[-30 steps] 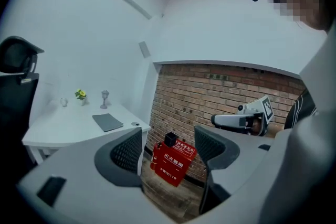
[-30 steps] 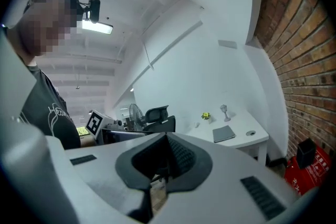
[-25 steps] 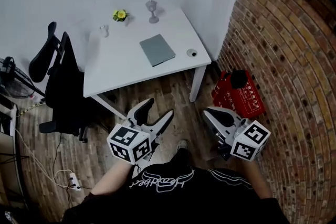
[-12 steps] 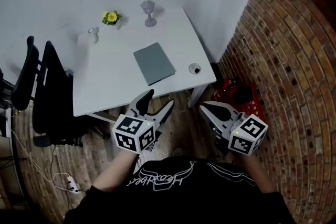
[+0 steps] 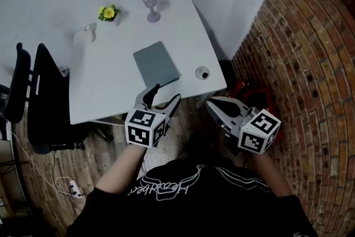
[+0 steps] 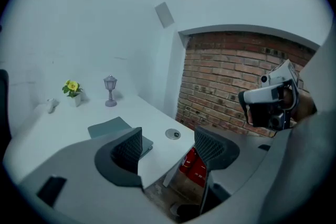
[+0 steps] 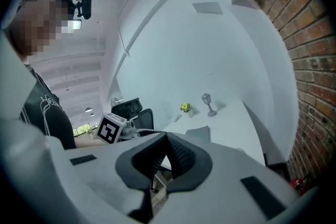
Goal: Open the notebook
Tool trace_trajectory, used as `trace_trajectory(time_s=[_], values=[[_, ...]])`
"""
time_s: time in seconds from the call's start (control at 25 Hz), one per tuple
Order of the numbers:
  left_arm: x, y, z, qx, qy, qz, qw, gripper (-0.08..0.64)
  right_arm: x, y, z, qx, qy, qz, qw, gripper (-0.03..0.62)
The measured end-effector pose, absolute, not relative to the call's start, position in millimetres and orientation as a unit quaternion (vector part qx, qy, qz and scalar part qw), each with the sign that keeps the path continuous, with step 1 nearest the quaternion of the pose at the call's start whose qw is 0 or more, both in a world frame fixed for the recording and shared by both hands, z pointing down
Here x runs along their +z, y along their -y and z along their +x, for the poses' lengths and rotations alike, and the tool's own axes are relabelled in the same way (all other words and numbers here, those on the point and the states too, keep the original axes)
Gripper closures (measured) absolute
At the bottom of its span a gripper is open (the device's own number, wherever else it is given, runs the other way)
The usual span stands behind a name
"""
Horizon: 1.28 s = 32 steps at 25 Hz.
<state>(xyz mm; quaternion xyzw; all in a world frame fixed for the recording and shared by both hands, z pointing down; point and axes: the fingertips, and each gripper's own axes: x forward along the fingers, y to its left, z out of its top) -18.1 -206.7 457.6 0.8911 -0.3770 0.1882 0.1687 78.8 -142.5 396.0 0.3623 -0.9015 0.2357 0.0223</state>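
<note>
At the far left a black office chair (image 5: 33, 102) stands against the white table (image 5: 105, 97), with a white power strip (image 5: 72, 188) on the wooden floor below it. Along the far side of the table stand 3 small things: a white object (image 5: 89, 28) too small to name, a yellow flower in a white pot (image 5: 108, 12), and a grey lantern-shaped ornament (image 5: 148, 5) on a stem.

The grey notebook (image 5: 156, 64) lies flat and closed toward the right half of the table, nearer the front edge than those 3. A round cable grommet (image 5: 202, 72) sits just beside it on the right, close to the table's corner.

The left hand-held gripper (image 5: 165, 94) is held at the table's front edge, pointing toward the notebook but apart from it. Its 2 jaws stand wide apart with nothing between them; through the gap its own view shows only the table's edge and the floor beyond.

The right hand-held gripper (image 5: 211, 102) hangs off the table's right corner, over the floor. In its own view the 2 jaws meet at their tips and hold nothing.

Behind it a red crate (image 5: 259, 96) sits on the floor at the foot of the brick wall (image 5: 310, 64), which fills the right side.
</note>
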Motion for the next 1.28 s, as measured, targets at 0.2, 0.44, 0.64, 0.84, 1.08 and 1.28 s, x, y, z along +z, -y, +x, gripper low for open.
trace_trajectory(time_s=[0.2,0.44,0.64,0.84,1.08,1.28], values=[[478.6,238.6,-7.5,0.22,0.4,0.875,0.162,0.244,407.3,182.3,93.1,0.25,0.907,0.339,0.027,0.59],[515.9,274.9,5.5,0.269,0.416,0.852,0.167,0.244,422.0,230.1,107.3,0.277,0.908,0.312,0.028,0.59],[553.9,294.2,12.5,0.315,0.422,0.835,0.161,0.244,427.8,259.0,116.5,0.278,0.913,0.296,0.032,0.589],[586.2,310.1,17.2,0.348,0.424,0.822,0.156,0.245,432.4,282.2,125.6,0.273,0.917,0.288,0.039,0.589],[605.9,318.9,15.2,0.371,0.441,0.803,0.153,0.245,440.3,297.5,131.5,0.27,0.921,0.279,0.038,0.589],[613.3,323.8,10.5,0.382,0.449,0.795,0.143,0.261,438.9,306.9,134.1,0.267,0.922,0.28,0.026,0.589]])
